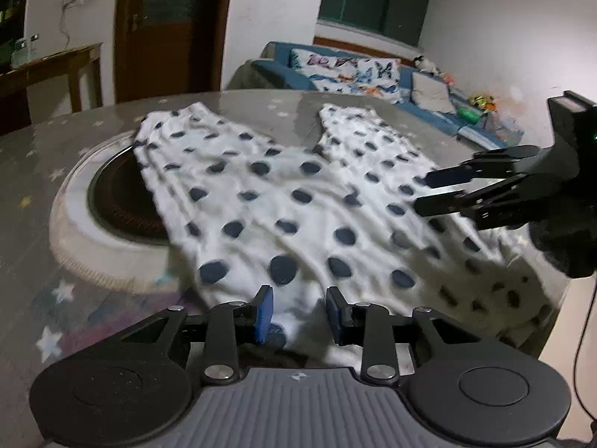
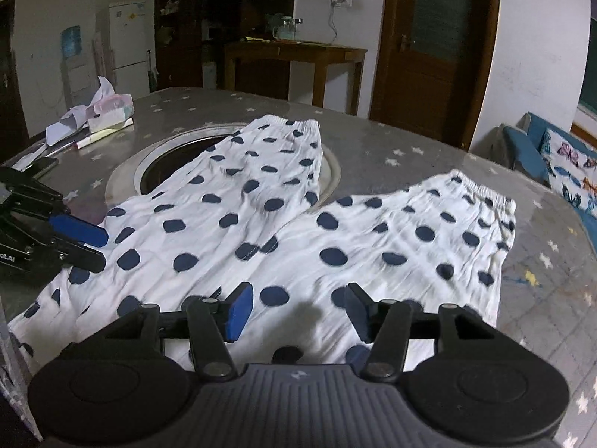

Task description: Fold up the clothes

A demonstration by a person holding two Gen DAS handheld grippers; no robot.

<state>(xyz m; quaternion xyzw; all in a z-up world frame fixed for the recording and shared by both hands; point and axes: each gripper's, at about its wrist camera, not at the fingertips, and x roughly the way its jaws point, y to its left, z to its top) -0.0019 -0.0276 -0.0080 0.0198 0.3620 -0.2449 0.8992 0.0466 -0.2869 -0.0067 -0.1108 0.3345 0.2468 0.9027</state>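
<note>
Lying beneath both hand-held grippers: polka-dot trousers [image 2: 283, 231].

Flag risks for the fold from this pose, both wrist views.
1. One leg of the polka-dot pants lies over the round recess in the table; dragged cloth may sag or catch there.
2. The left gripper and right gripper stand open with no cloth pinched, so closing could grab one layer only.

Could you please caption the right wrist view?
Open right gripper above polka-dot trousers spread on the star-patterned table.
</note>
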